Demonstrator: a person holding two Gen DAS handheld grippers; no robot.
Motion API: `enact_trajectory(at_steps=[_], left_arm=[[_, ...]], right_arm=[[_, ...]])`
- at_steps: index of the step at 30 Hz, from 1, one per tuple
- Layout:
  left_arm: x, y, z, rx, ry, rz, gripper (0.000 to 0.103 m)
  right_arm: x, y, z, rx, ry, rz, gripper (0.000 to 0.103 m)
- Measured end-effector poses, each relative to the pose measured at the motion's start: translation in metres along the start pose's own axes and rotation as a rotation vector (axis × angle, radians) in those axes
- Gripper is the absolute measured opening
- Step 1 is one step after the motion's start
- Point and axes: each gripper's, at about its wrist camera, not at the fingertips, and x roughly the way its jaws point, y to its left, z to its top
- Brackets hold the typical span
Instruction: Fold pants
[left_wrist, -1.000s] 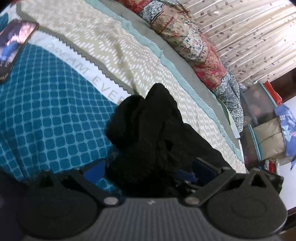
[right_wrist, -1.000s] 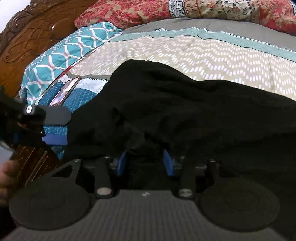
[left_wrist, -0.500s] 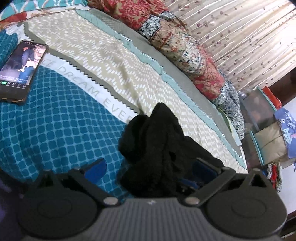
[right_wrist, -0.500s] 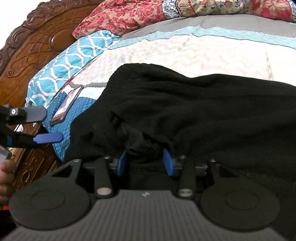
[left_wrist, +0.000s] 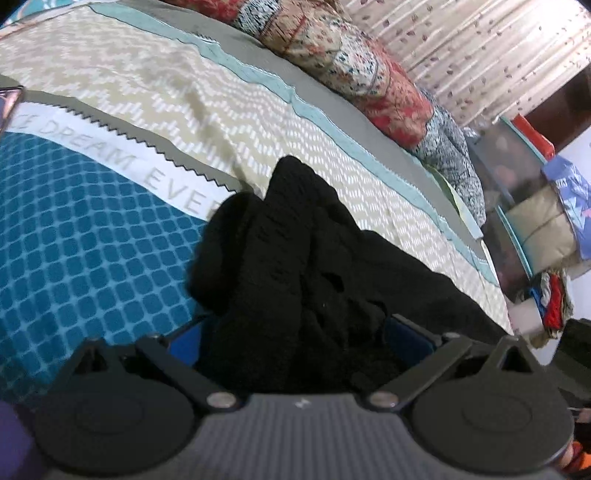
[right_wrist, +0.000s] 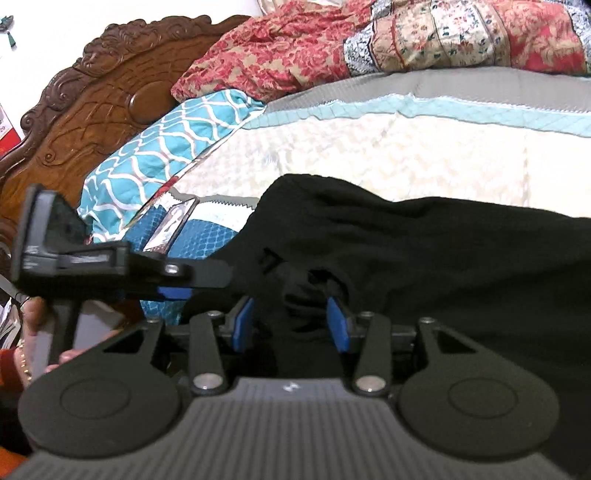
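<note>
Gripping with both tools: our right gripper (right_wrist: 291, 325) has its blue pads (right_wrist: 337, 325) clamped on a bunched fold of the black pants (right_wrist: 424, 258); cloth fills the gap between them. Our left gripper (left_wrist: 295, 339) sits with jaws spread wide and a thick wad of the same pants (left_wrist: 295, 266) between the pads (left_wrist: 406, 334). We cannot tell from either view whether those pads actually bite the cloth or just straddle it.

Pants location: crumpled on the bed (left_wrist: 92, 258), piled at the near edge by both tools, spreading toward the foot end along the near side. In the left wrist view the heap's far tip reaches the white lettered band (left_wrist: 110, 147) and the zigzag seam.

Open room: the teal checked panel to the headboard side of the heap is bare, and so is the beige chevron zone (left_wrist: 166, 85) beyond it, up to the grey and aqua border strip. A phone (right_wrist: 173, 225) lies on the bed near the headboard-side corner, well apart from the pants. The teal-and-white pillow (right_wrist: 159, 155) and the carved wooden headboard (right_wrist: 96, 110) close off that end. The floral quilt (right_wrist: 443, 40) runs along the far edge. Past the foot end, storage bags (left_wrist: 535, 229) stand beside the bed under the curtain (left_wrist: 480, 48).

In the right wrist view the left gripper (right_wrist: 173, 288) shows side-on at the near edge, just beside the pants, with a hand (right_wrist: 33, 332) on its handle.
</note>
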Motion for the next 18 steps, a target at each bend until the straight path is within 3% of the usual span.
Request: enact_trajectory(at_steps=[3,7,18], left_arm=[[0.008,-0.004,-0.001,0.020,0.009,-0.003,0.103],[0.012,-0.009,-0.002,0.036,0.010,0.005,0.103],[0.011,-0.006,-0.004,0.029,0.005,0.004,0.103]], right_arm=[[0.009,-0.003,-0.001,0.013,0.022,-0.024,0.047],[0.038,-0.019,-0.007,0.089,0.135,-0.082,0.047],[0.041,-0.021,-0.007,0.134,0.119,-0.058,0.047]])
